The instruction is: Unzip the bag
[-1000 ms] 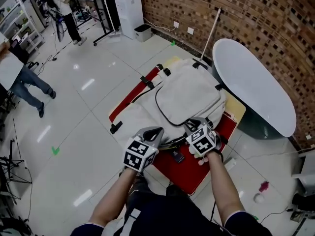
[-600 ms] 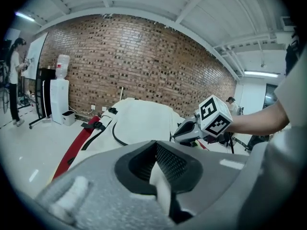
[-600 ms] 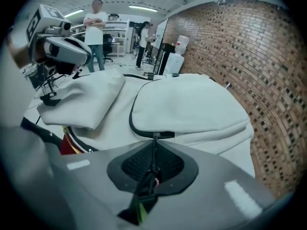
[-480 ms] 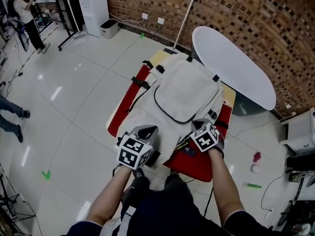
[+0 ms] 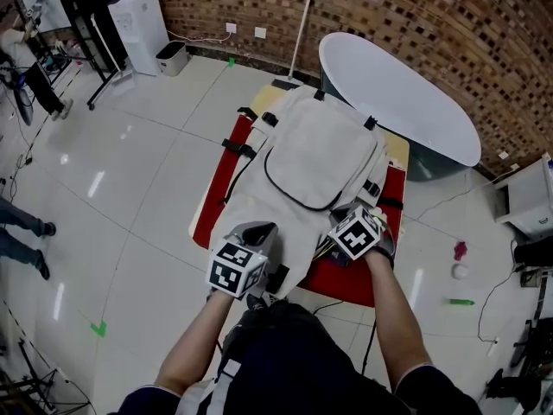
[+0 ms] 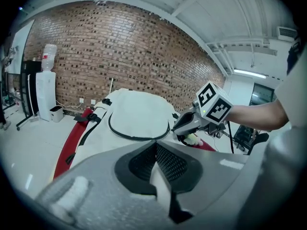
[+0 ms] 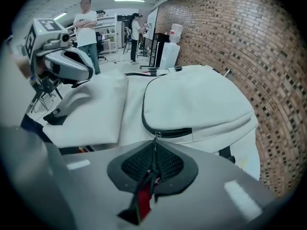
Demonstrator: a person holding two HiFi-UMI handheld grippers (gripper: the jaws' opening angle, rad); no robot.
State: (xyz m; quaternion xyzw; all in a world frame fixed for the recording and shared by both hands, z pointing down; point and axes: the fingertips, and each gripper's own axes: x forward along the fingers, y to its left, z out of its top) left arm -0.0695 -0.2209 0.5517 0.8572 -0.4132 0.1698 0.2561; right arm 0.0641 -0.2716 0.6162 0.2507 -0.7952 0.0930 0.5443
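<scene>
A white backpack lies flat on a red mat; a dark zip curves round its front pocket. My right gripper is shut on the zip's pull at the pocket's near corner, and a red tag hangs between the pads. In the head view that gripper sits at the bag's near right. My left gripper is shut on a fold of the bag's white cloth at the near left. The zip looks closed along the pocket.
A white oval table stands just beyond the bag, against the brick wall. A pole leans there. A white appliance and a stand are at the far left. Small items lie on the floor at right. People stand in the background.
The head view has swung, so the bag sits more upright in frame. Both grippers remain at the bag's near end, the left one a little lower on the cloth.
</scene>
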